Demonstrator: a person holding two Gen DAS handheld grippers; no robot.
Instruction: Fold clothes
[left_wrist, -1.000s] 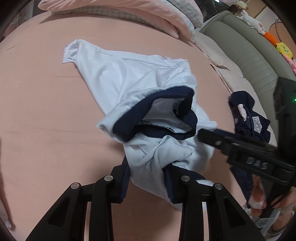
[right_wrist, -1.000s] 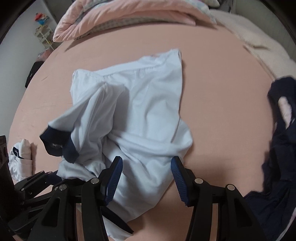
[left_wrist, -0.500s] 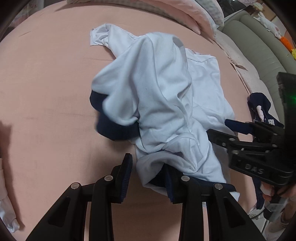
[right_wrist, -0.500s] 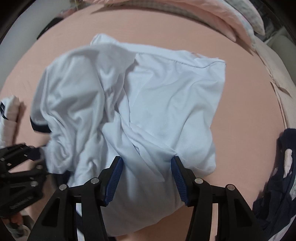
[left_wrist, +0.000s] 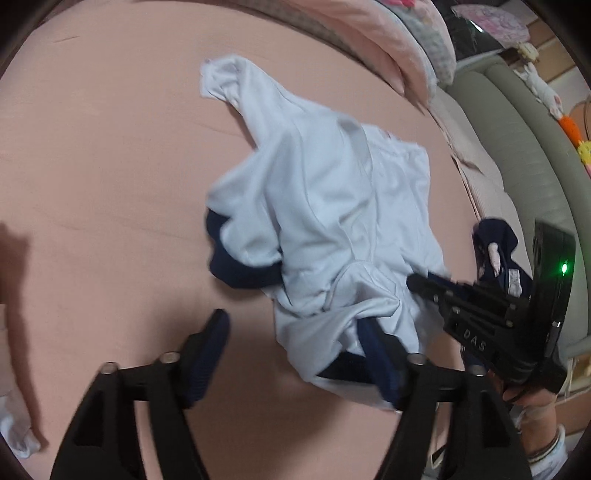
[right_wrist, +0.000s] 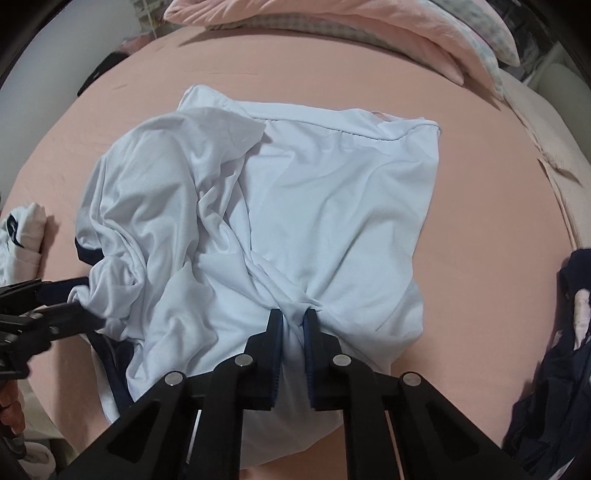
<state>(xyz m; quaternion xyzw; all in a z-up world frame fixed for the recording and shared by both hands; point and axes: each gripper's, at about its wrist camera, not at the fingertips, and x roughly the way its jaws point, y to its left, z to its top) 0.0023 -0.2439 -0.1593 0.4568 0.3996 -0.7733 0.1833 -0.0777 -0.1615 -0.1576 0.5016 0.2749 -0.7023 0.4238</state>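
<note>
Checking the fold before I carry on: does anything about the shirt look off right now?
The white shirt isn't flat: its left half is bunched in deep wrinkles, a navy-trimmed sleeve tucked underneath. The right gripper pinches its near edge; the left gripper is open.

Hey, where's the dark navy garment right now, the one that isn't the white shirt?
The navy garment lies bunched at the right edge of the pink bed in the right wrist view, just right of the white shirt.

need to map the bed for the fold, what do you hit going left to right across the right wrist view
small white garment at the left edge → left gripper → white shirt pinched by the right gripper → bare pink bedsheet → dark navy clothes at the right edge
</note>
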